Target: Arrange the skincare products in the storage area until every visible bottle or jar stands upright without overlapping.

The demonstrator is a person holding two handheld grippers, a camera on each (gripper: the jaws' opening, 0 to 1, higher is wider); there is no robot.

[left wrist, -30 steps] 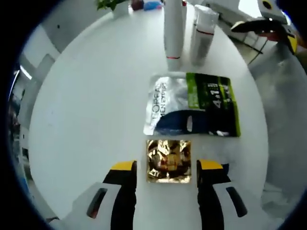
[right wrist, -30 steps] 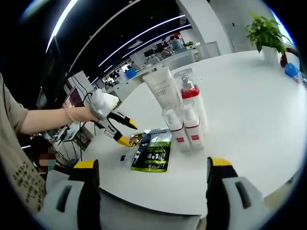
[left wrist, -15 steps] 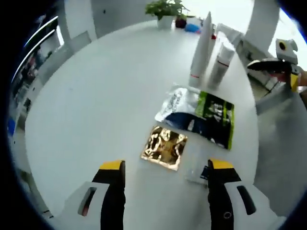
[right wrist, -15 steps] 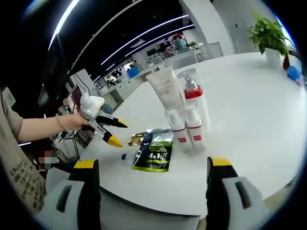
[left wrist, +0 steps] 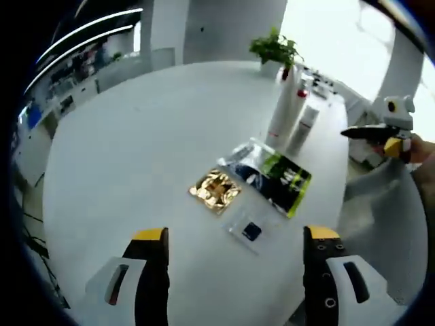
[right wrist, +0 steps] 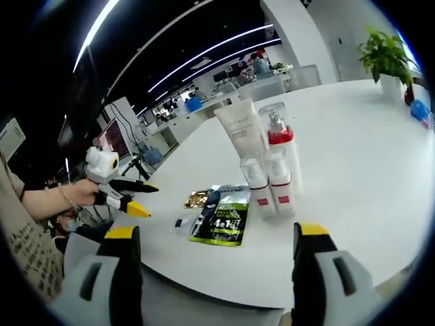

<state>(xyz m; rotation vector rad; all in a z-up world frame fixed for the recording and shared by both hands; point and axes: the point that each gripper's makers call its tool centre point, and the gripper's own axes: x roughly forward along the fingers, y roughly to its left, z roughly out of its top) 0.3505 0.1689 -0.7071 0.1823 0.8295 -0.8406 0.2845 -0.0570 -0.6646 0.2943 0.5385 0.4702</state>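
On the round table (right wrist: 380,170) the bottles (right wrist: 268,173) already stand upright beside flat sachets (left wrist: 275,180), light, floppy and probably slick, so I'd pinch an edge; both grippers (left wrist: 234,272) (right wrist: 214,272) hang released, holding nothing.

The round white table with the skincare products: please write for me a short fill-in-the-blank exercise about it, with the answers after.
1. The gold foil sachet lies ____ on the white table.
2. The green sachet lies beside bottles that stand ____.
3. Both the left gripper and the right gripper hold ____.
4. At the table's far edge stands a potted ____ with green leaves.

Answers: flat; upright; nothing; plant
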